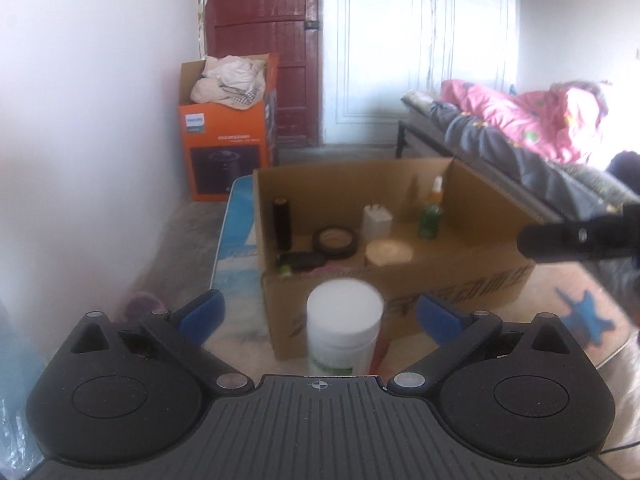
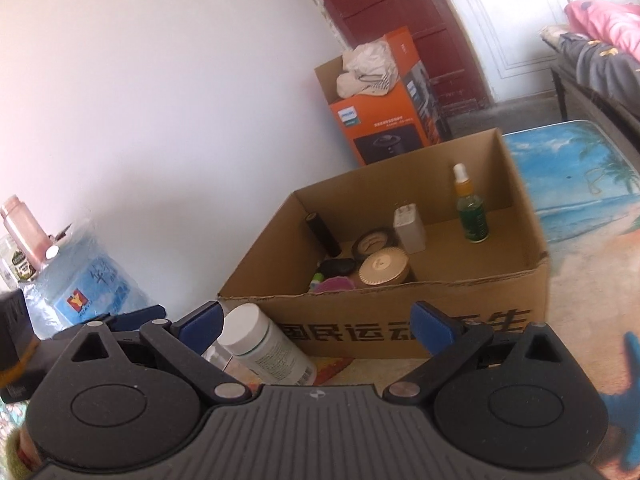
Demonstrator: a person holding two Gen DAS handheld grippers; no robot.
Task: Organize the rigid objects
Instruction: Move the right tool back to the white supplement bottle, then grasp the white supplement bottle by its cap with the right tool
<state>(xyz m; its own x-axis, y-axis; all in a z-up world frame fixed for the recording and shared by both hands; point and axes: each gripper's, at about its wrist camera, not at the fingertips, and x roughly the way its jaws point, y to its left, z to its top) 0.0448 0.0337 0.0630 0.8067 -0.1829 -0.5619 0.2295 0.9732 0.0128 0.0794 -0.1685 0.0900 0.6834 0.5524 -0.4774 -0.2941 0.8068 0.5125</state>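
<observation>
An open cardboard box (image 1: 460, 280) (image 2: 480, 304) stands on the table. It holds a black cylinder (image 1: 282, 224), a black round tin (image 1: 335, 241), a tan round tin (image 2: 383, 267), a white charger (image 2: 409, 229), a green dropper bottle (image 2: 472, 216) and small dark items. A white-capped bottle (image 1: 342, 326) (image 2: 264, 344) stands upright just before the box. My left gripper (image 1: 320, 312) is open, its blue fingertips either side of the bottle, not touching. My right gripper (image 2: 316, 320) is open and empty, with the bottle near its left fingertip (image 2: 202, 322).
An orange appliance box (image 1: 228, 128) with cloth on top stands by the red door. A bed with a pink quilt (image 1: 540, 120) is at the right. A blue water jug (image 2: 84, 280) and a pink bottle (image 2: 26, 232) stand at the left wall.
</observation>
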